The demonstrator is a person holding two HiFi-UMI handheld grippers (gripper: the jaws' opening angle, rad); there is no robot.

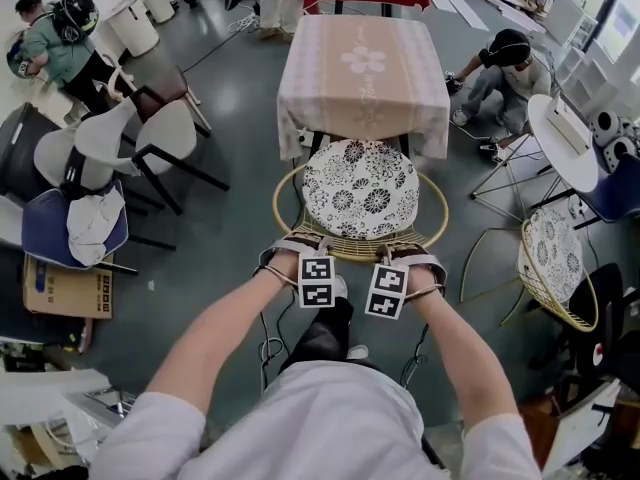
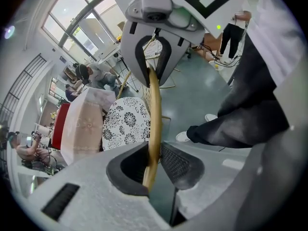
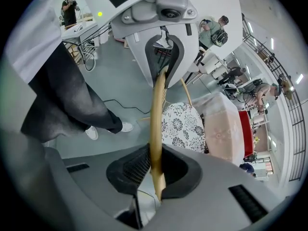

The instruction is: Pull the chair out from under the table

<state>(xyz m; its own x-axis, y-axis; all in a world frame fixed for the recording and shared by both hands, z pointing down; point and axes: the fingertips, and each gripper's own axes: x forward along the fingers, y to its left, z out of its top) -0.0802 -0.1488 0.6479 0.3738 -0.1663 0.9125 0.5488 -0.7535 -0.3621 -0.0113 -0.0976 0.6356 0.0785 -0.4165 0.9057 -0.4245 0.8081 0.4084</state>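
Note:
A rattan chair with a round black-and-white floral cushion (image 1: 360, 188) stands in front of the table under a pink patterned cloth (image 1: 362, 68). The cushion's far edge reaches the cloth's hanging hem. My left gripper (image 1: 320, 256) and right gripper (image 1: 390, 258) sit side by side on the near part of the chair's rattan rim (image 1: 352, 252), both pointing steeply down. In the left gripper view the rim (image 2: 154, 109) runs between the pads of the left gripper (image 2: 155, 165), which is shut on it. The right gripper (image 3: 155, 170) is likewise shut on the rim (image 3: 156, 114).
My legs and shoes (image 1: 325, 333) stand right behind the chair. A second rattan chair (image 1: 555, 268) and a white round table (image 1: 565, 143) are at the right. White and dark chairs (image 1: 150, 138) crowd the left, with a cardboard box (image 1: 60, 288). People sit on the floor at both sides.

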